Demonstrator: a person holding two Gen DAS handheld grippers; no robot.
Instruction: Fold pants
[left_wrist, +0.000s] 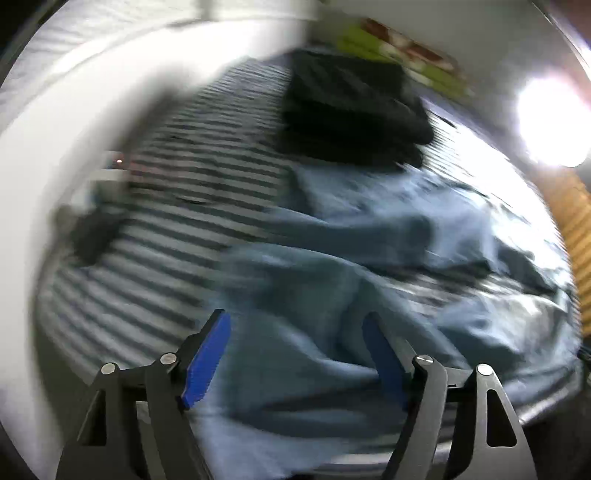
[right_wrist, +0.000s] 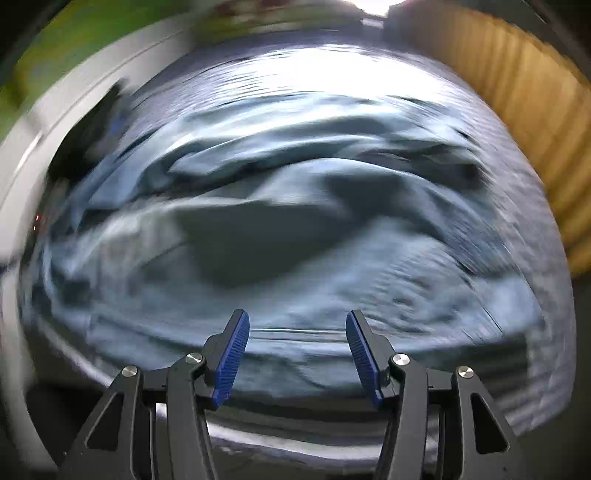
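Left wrist view is smeared by motion. Its left tongs (left_wrist: 295, 332) stand wide apart with nothing between the blue pads (left_wrist: 207, 362), hanging over the near edge of the pants (left_wrist: 369, 266). The pants are light blue, rumpled and unfolded, spread across the near and right part of a bed (left_wrist: 177, 206) with a striped sheet. Far beyond them a dark folded pile (left_wrist: 351, 110) sits on the sheet, its near edge just beside the pants; whether they touch cannot be told. Farther off lies something green (left_wrist: 373, 44), too blurred to name. A white wall (left_wrist: 92, 92) fills the left, a bright light (left_wrist: 550, 122) glares at the far right, and a ribbed tan curtain (left_wrist: 576, 229) edges the right.

Right wrist view, also blurred, shows the right tongs (right_wrist: 297, 332) likewise spread and holding nothing, above the pants' near edge (right_wrist: 295, 350). Creased folds rise across the middle, and nothing lies between either tongs and the cloth.
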